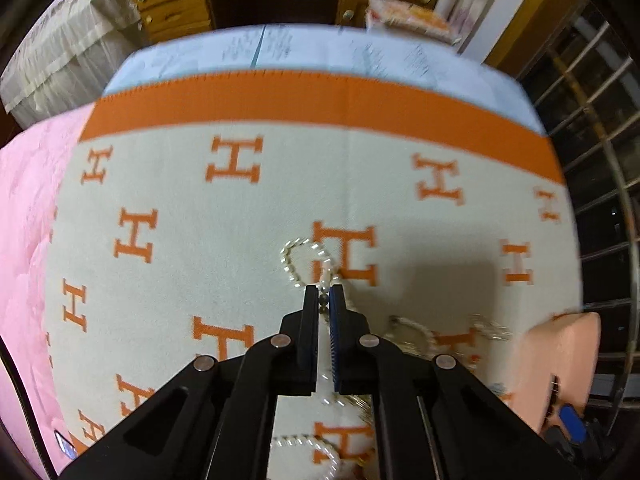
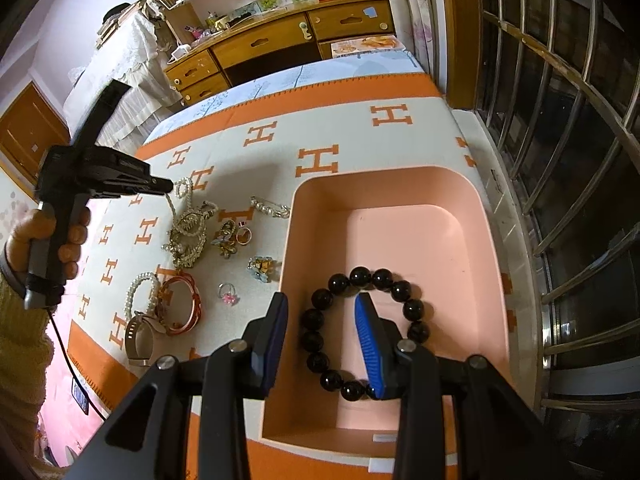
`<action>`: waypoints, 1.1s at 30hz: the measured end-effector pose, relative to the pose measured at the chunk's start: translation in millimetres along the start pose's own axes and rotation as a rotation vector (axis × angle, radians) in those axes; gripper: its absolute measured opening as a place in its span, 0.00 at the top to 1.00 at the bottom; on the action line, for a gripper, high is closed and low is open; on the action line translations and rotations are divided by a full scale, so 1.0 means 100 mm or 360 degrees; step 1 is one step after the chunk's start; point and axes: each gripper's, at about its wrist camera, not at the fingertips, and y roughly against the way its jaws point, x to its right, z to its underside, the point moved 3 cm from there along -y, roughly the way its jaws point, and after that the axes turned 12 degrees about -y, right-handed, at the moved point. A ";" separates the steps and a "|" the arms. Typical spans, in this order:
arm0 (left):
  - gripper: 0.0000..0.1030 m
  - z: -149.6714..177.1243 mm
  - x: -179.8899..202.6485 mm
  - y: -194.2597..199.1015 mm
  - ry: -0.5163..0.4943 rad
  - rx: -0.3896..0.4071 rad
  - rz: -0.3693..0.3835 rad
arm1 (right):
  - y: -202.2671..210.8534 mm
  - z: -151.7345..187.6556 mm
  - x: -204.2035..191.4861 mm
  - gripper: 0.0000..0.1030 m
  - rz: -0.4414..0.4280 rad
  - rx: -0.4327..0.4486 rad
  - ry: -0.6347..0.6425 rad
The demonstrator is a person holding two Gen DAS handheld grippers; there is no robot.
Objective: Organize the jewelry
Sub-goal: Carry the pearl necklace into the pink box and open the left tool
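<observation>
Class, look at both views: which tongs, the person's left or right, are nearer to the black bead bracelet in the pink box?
Right. The right tongs hang over the black bead bracelet in the pink box; the left tongs are off beside the box, shut on a pearl strand.

The left gripper [image 1: 324, 294] pointed down at a cream blanket [image 1: 180, 280] with orange H letters. Its two fingers were closed on a thin bead chain [image 1: 298, 264], which made a small loop on the blanket just past the tips. More shiny jewelry [image 1: 412, 334] lay to the right, too blurry to name. A pink box [image 1: 568, 360] sat at the right edge.
</observation>
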 end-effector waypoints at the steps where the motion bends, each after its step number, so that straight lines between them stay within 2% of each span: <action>1: 0.98 -0.02 0.04 0.14 -0.0012 0.0045 0.0016 | 0.01 0.00 -0.01 0.66 -0.0002 0.0005 -0.0001; 7: 0.98 -0.03 0.28 0.95 -0.0115 0.0307 0.0096 | 0.16 0.02 -0.03 0.66 -0.0028 0.0049 -0.0010; 12: 0.98 0.00 0.72 1.68 -0.0247 0.0533 0.0163 | 0.36 0.01 -0.02 0.66 -0.0043 0.0128 -0.0031; 19: 0.97 0.15 1.35 2.28 -0.0432 0.0679 0.0303 | 0.62 -0.03 0.12 0.66 -0.0043 0.0243 -0.0112; 25: 0.97 0.28 1.83 2.33 -0.0572 0.0683 0.0377 | 0.75 0.00 0.32 0.66 -0.0027 0.0293 -0.0220; 29: 0.97 0.34 2.07 2.08 -0.0631 0.0605 0.0385 | 0.79 0.06 0.44 0.66 -0.0022 0.0296 -0.0261; 33: 0.97 0.34 2.27 1.73 -0.0663 0.0546 0.0332 | 0.77 0.13 0.51 0.66 -0.0021 0.0273 -0.0274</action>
